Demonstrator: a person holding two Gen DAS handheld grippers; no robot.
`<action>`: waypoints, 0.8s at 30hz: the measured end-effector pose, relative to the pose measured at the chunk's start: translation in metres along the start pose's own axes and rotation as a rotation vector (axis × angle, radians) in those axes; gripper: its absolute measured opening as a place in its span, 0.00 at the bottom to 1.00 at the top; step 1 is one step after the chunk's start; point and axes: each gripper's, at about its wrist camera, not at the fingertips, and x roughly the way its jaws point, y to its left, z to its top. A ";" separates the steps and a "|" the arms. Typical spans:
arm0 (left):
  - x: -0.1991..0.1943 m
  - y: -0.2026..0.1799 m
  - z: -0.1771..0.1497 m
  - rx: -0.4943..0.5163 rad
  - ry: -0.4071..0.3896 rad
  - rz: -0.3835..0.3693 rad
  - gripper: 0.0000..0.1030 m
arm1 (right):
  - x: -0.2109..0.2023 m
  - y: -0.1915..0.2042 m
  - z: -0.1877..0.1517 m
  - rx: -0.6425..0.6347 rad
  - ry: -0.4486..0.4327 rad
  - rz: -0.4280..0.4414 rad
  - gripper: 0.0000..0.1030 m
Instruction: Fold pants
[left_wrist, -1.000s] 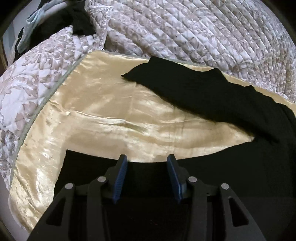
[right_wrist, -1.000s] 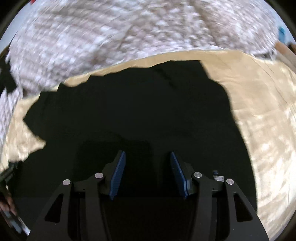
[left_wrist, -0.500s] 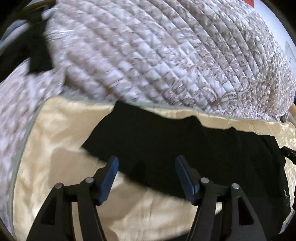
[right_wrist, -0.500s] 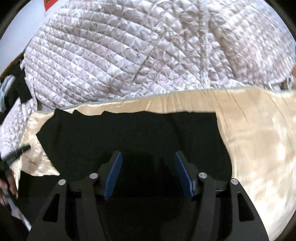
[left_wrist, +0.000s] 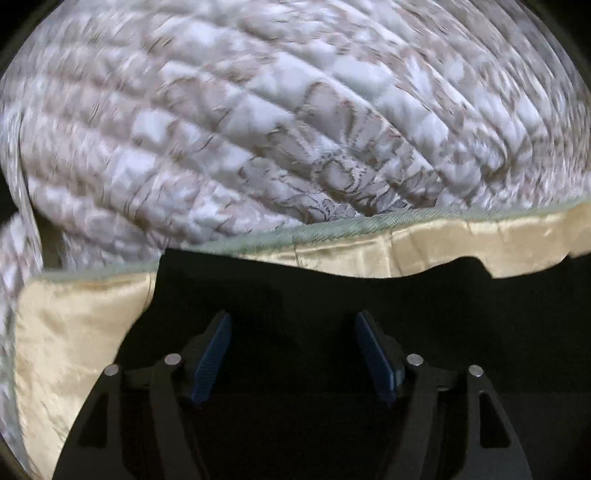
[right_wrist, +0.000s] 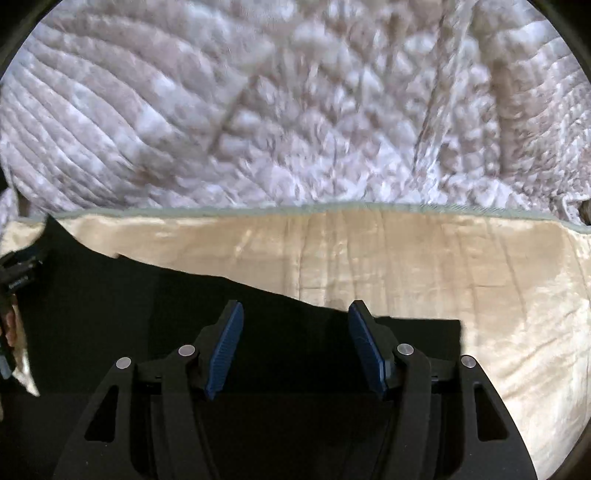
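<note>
The black pants (left_wrist: 303, 291) lie flat on a shiny cream satin sheet (left_wrist: 74, 332). In the left wrist view my left gripper (left_wrist: 293, 325) is open and empty, low over the pants near their far edge and left end. In the right wrist view the pants (right_wrist: 184, 306) fill the lower left, with a square corner at the right. My right gripper (right_wrist: 295, 314) is open and empty over the pants' far edge. The other gripper (right_wrist: 18, 273) shows at the left rim of this view.
A quilted white-and-beige floral bedspread (left_wrist: 295, 129) rises just beyond the sheet's green piped hem and fills the top half of both views (right_wrist: 295, 110). Bare cream sheet (right_wrist: 480, 277) extends to the right of the pants.
Both grippers have moved forward and down toward the far edge of the pants. The bedspread now looms closer. Both stay open.
</note>
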 end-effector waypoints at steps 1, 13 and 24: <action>0.000 -0.002 -0.002 0.005 -0.004 0.009 0.68 | 0.002 0.003 0.000 -0.024 -0.005 -0.016 0.59; -0.076 0.006 -0.021 -0.042 -0.137 -0.006 0.06 | -0.044 0.007 0.001 -0.022 -0.113 0.023 0.06; -0.250 0.062 -0.133 -0.246 -0.347 -0.159 0.06 | -0.205 0.016 -0.103 0.056 -0.351 0.159 0.03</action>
